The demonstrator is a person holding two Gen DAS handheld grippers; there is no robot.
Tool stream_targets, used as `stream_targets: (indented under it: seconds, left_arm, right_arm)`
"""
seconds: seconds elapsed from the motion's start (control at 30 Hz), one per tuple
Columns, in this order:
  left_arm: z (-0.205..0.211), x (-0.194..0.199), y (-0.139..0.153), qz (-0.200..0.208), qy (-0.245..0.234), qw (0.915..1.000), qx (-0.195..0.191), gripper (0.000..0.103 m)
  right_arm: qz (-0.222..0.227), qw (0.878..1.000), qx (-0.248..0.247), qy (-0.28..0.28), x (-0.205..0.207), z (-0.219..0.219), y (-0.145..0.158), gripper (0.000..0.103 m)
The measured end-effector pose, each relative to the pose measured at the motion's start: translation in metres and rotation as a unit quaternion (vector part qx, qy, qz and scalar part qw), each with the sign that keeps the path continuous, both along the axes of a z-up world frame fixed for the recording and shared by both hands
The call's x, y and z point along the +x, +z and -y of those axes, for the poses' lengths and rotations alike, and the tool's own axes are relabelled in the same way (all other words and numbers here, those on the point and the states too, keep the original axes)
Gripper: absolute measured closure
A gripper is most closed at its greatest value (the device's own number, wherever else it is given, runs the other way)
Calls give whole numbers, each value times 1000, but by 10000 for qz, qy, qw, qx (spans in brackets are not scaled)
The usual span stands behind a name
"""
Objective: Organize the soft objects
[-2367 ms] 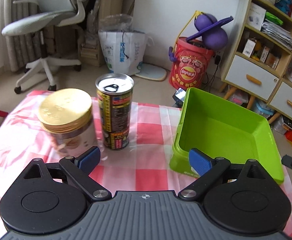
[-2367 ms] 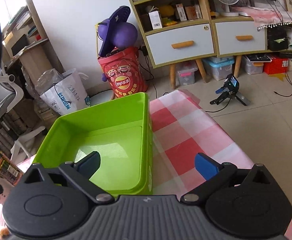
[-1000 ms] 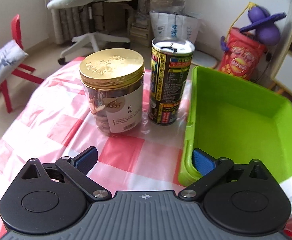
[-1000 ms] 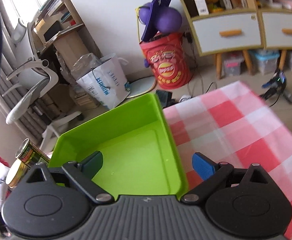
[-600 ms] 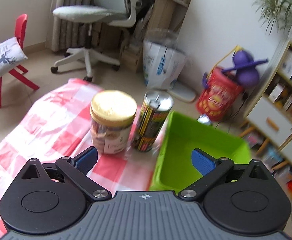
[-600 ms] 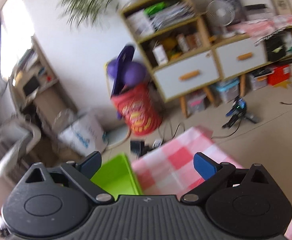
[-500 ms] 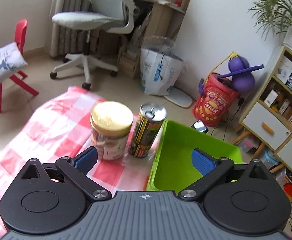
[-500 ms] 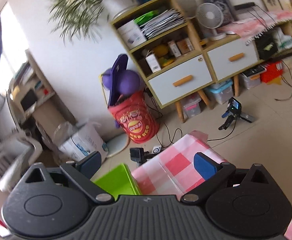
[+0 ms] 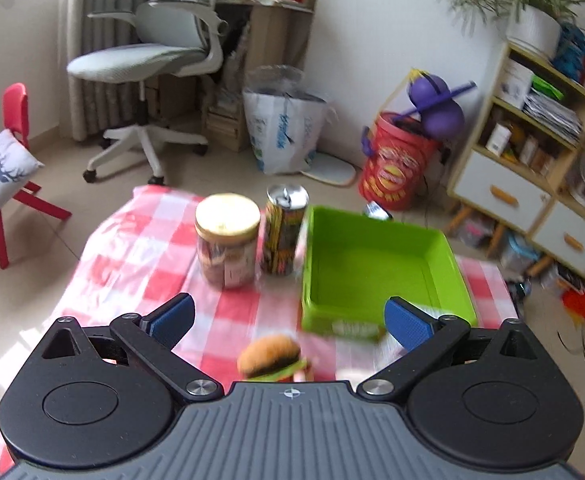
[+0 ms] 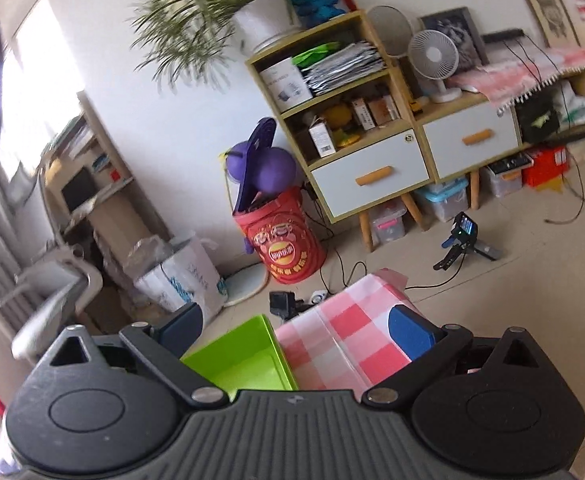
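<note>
A plush hamburger lies on the red-and-white checked tablecloth, close under my left gripper, which hangs open and high above the table with nothing between its fingers. Behind the toy stands an empty green bin. Left of the bin are a gold-lidded jar and a tall printed can. My right gripper is open too, raised and tilted up toward the room. Below it I see only a corner of the green bin and the tablecloth's far corner.
A grey office chair, a red chair with a cushion, a white bag and a red snack-print bucket stand on the floor beyond the table. A shelf unit with drawers and a small camera on a tripod are at the right.
Both grippers have risen and pulled back from the table. The left view now takes in the whole table and the plush hamburger. The right view has swung up toward the shelves.
</note>
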State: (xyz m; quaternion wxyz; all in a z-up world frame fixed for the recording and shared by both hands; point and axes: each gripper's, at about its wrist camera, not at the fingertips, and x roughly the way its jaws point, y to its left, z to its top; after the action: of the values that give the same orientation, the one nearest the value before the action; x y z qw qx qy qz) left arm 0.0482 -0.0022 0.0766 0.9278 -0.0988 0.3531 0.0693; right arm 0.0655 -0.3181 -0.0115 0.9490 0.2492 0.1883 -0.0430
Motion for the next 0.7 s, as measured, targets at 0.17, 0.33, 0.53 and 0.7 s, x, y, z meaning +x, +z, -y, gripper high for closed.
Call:
stream_targets:
  seconds: [0.17,0.33,0.53,0.7]
  left_arm:
    - [5,-37,-15,-116,-343,9991,213,6]
    - [7,-65,-37,-335,-718,9966,226,6]
    - [4,-86,-68,-587,-1026,9922,398,7]
    - [-9,-90,-85,-775,-1015,9915,263,7]
  right_arm:
    - [-105,9992,-337,208,-28,-14,-8,26]
    - [-283,9955,-779,455,-53,-34,-23,26]
    - [-506,9868,-1168,997,-79,-62,-54,26]
    - [-823,9766,-1342,1464,-91,-81,-78,26]
